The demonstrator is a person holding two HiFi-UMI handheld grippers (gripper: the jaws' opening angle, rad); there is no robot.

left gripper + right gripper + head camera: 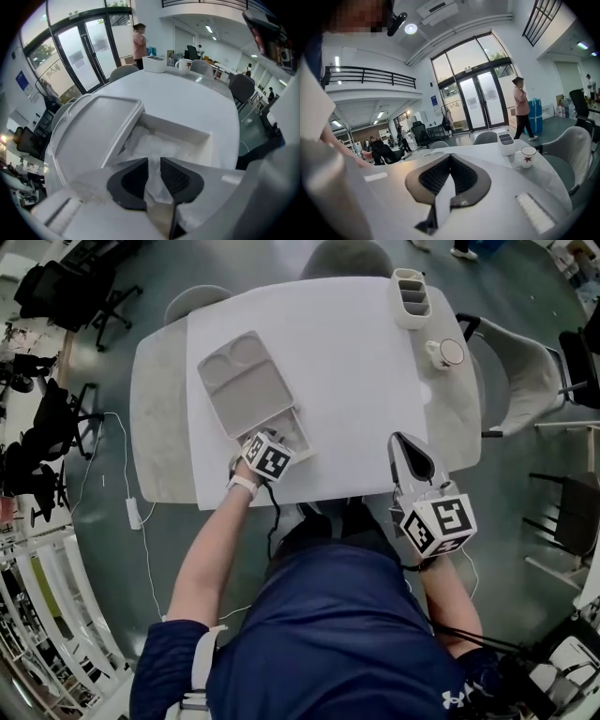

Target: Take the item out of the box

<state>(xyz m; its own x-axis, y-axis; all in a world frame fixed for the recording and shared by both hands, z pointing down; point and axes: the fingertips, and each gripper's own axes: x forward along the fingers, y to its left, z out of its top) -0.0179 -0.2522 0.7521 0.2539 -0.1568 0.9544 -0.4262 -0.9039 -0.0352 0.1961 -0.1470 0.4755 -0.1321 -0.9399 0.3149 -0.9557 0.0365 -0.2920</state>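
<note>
the white table [356,352] is carrying the open box [187,133] near its 7 o'clock edge, with the lid [93,126] lying back toward 10 o'clock. the left gripper [154,176] is reaching into the box, its fingers pinching the crinkly plastic-wrapped item [154,145] lying inside it — the right gripper [449,177] is hovering at the table's 5 o'clock edge, fingers pressed together on nothing.

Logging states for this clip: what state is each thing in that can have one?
box lid: swung open, lying flat
box: open
wrapped item: inside the box, pinched
left gripper: shut on the wrapped item
right gripper: shut, empty
mug: upright
</note>
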